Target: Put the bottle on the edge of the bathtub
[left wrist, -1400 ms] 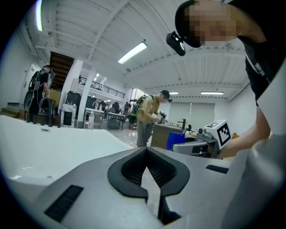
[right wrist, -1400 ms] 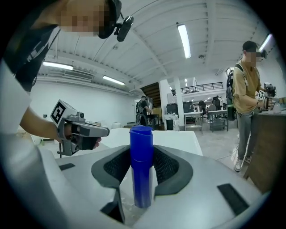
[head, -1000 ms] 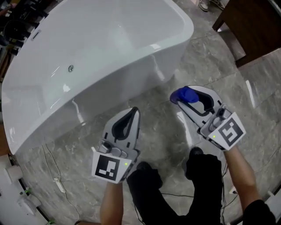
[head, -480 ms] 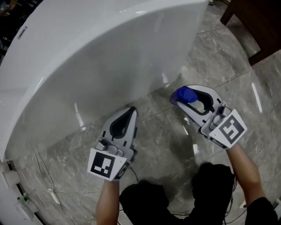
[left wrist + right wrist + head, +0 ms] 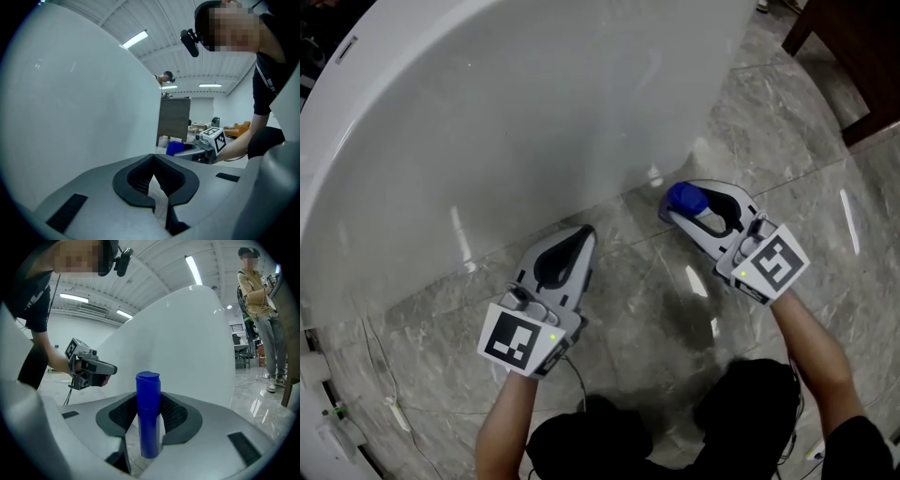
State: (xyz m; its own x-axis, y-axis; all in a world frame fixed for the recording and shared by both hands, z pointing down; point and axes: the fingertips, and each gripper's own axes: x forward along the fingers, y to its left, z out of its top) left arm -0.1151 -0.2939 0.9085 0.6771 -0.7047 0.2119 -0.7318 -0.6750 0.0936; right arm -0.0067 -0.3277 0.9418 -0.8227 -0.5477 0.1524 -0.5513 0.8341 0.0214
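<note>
The blue bottle (image 5: 685, 199) stands upright between the jaws of my right gripper (image 5: 680, 210), which is shut on it. In the right gripper view the bottle (image 5: 148, 427) rises between the dark pads, its flat cap above them. The white bathtub (image 5: 516, 122) curves across the upper left; only its glossy outer wall shows, and its rim is out of view. Both grippers sit low beside that wall, over the grey marble floor. My left gripper (image 5: 584, 232) is shut with nothing in it, its tips (image 5: 153, 157) meeting close to the tub wall (image 5: 70, 117).
A dark wooden cabinet (image 5: 853, 56) stands at the upper right. Thin cables (image 5: 394, 394) and white fittings (image 5: 319, 422) lie on the floor at the lower left. A person (image 5: 258, 310) stands beyond the tub (image 5: 187, 343) in the right gripper view.
The head view has dropped closer to the tub, whose rim and inside have slid out of sight. Both grippers keep their places; the right one still holds the bottle.
</note>
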